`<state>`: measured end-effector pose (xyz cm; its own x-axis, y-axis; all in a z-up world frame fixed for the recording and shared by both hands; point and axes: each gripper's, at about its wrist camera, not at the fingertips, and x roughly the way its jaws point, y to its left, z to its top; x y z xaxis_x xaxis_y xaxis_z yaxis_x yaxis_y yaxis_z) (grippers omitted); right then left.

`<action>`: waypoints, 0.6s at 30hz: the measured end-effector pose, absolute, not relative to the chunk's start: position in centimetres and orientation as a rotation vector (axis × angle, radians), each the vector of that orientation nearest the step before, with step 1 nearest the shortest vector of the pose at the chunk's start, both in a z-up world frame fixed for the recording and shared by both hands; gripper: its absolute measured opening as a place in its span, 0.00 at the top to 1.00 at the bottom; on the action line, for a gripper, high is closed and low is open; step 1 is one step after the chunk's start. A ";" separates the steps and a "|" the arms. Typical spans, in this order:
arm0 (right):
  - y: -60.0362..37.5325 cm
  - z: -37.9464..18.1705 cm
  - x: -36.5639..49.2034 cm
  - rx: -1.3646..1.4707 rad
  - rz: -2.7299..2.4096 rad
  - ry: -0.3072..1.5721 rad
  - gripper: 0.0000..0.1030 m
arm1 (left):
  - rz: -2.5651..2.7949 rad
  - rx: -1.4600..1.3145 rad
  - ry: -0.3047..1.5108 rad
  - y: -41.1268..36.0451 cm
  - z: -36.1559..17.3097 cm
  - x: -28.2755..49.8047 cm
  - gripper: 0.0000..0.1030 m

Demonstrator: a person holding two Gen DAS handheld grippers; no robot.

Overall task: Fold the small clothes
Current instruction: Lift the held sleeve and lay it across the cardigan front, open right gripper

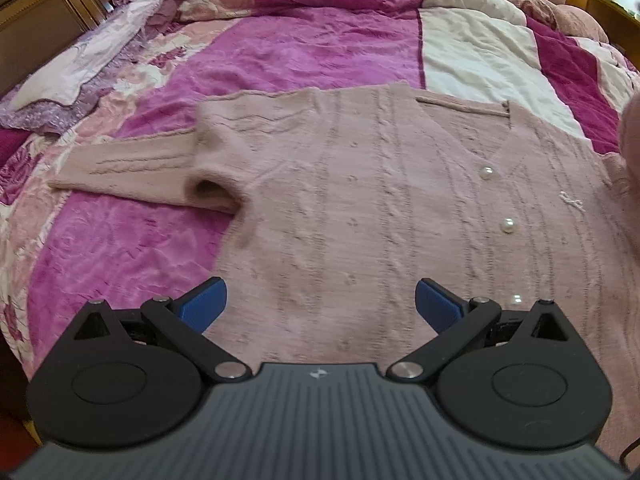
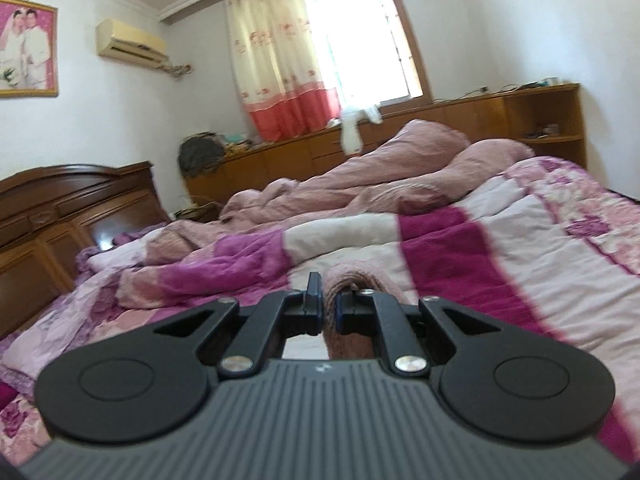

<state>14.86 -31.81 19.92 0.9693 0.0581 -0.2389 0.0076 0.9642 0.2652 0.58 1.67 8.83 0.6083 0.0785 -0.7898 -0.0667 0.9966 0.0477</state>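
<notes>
A small dusty-pink knit cardigan (image 1: 360,184) with pearl buttons (image 1: 508,225) lies flat on the bed, front up. Its left sleeve (image 1: 132,166) stretches out to the left. My left gripper (image 1: 320,300) hovers over the cardigan's lower body, jaws wide open and empty. My right gripper (image 2: 329,304) is shut on a fold of the pink knit (image 2: 352,280), likely the other sleeve, and holds it lifted above the quilt. A blurred pink bulk at the right edge of the left wrist view (image 1: 630,136) is that raised part.
The cardigan rests on a magenta, pink and white patchwork quilt (image 1: 320,52). A rumpled pink duvet (image 2: 380,176) lies at the far side. A dark wooden headboard (image 2: 60,216) stands on the left, and a wooden cabinet (image 2: 480,120) runs under the window.
</notes>
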 end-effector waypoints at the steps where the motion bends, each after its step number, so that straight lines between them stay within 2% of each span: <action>1: -30.8 19.6 15.2 0.268 0.040 0.256 0.91 | 0.088 0.014 0.910 2.0 8.8 0.5 0.00; 6: -26.0 17.4 16.6 0.262 0.094 0.304 0.91 | 0.097 -0.009 0.906 3.7 8.7 0.5 0.00; 18: -16.8 8.0 18.6 0.238 0.165 0.510 0.91 | 0.121 -0.043 0.901 7.1 8.0 0.2 0.00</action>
